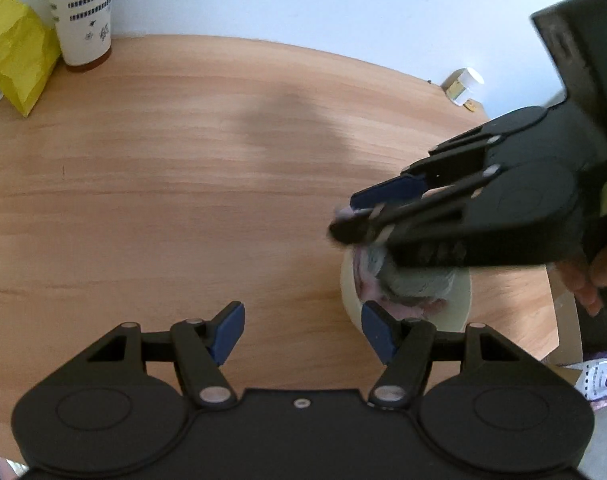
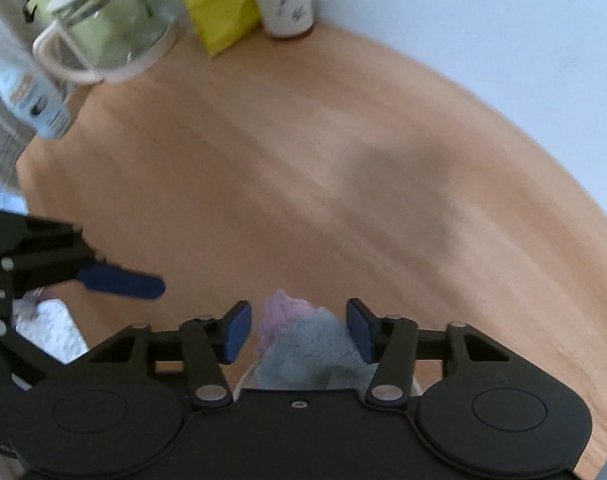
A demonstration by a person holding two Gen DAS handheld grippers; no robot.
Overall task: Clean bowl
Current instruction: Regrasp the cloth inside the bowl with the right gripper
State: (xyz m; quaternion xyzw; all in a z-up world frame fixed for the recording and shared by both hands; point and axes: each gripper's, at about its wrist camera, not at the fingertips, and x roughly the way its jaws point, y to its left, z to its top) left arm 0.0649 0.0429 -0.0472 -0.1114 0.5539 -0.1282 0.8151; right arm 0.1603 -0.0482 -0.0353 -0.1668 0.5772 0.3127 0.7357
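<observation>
Bowl [image 1: 351, 300]: cream, near the table's [image 1: 183, 200] right edge, cloth [image 1: 415, 284] inside. Left claw [image 1: 301, 334]: spread wide, empty, one finger beside the rim. Right claw [image 2: 299, 330]: jaws slightly apart around the cloth, grip unclear.

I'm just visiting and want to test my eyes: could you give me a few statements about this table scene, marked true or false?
1. A grey and pink cloth lies bunched in the bowl. True.
2. The table is made of glass. False: it is light wood.
3. A printed paper cup stands at the far edge beside a yellow bag. True.
4. The left gripper clamps the cloth. False: its jaws stand open with nothing between them; the cloth sits between the jaws of the right gripper.
5. The bowl is black. False: it is cream-coloured.
</observation>
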